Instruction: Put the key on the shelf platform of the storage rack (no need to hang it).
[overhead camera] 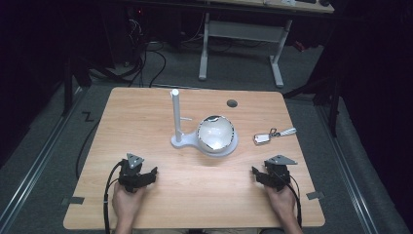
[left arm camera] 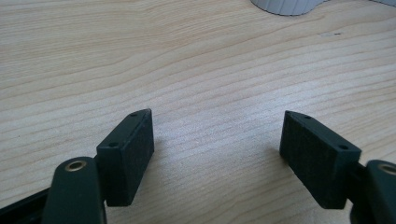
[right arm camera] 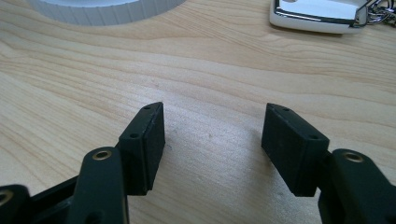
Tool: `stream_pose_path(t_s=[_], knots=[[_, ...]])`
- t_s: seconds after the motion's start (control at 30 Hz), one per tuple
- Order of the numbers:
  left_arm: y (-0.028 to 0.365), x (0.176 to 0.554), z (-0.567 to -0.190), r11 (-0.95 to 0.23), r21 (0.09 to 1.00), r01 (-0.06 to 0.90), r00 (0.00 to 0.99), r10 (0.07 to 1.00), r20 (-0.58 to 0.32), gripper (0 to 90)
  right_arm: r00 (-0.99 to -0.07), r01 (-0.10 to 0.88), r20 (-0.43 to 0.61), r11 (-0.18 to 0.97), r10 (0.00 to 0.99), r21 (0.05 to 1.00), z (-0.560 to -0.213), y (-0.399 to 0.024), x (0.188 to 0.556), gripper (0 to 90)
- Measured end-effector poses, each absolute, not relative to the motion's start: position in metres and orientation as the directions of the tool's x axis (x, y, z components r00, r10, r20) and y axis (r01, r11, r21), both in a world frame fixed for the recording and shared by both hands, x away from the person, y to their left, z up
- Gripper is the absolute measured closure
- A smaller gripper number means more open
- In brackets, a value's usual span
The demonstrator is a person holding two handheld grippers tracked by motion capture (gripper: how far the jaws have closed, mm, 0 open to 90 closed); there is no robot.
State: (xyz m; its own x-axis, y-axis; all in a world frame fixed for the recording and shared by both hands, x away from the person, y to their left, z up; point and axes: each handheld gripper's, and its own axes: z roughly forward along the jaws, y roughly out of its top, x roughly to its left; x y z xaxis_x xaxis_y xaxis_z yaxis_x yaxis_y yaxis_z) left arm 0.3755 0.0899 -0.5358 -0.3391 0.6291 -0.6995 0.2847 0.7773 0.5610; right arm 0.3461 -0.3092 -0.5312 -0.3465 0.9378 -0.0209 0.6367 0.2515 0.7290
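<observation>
The wooden bench (overhead camera: 146, 112) fills the middle of the high view, pale and grained, with a small dark round hole (overhead camera: 232, 103) near its far edge; on it, about centre, sits a white stand (overhead camera: 181, 141) with an upright post and a thin side peg, and its round base carries a shiny silver bowl (overhead camera: 215, 132) tilted so the hollow faces the person; the ribbed white rim of that base shows at the top of both gripper views; to the right of the stand, apart from it, lies a silver key fob (overhead camera: 262, 139) on a short chain with a pale strap, and in the right gripper view the same fob lies ahead and to the right of the jaws, well clear of them; the left gripper (overhead camera: 138, 175) rests near the front left of the bench, held in a hand, its jaws spread wide with bare wood between them; the right gripper (overhead camera: 273, 174) sits near the front right, likewise held, its jaws spread wide over bare wood, pinching nothing.
</observation>
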Motion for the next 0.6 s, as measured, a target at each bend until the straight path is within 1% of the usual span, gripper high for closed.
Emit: stream_pose_path(t_s=[0.6], knots=[[0.0889,0.3756,-0.5359,0.781,0.560,0.278,-0.347,0.625,-0.699,26.5,-0.341,0.641,-0.021,0.249,0.940,0.726,-0.5310,-0.3078,0.3461,38.6]])
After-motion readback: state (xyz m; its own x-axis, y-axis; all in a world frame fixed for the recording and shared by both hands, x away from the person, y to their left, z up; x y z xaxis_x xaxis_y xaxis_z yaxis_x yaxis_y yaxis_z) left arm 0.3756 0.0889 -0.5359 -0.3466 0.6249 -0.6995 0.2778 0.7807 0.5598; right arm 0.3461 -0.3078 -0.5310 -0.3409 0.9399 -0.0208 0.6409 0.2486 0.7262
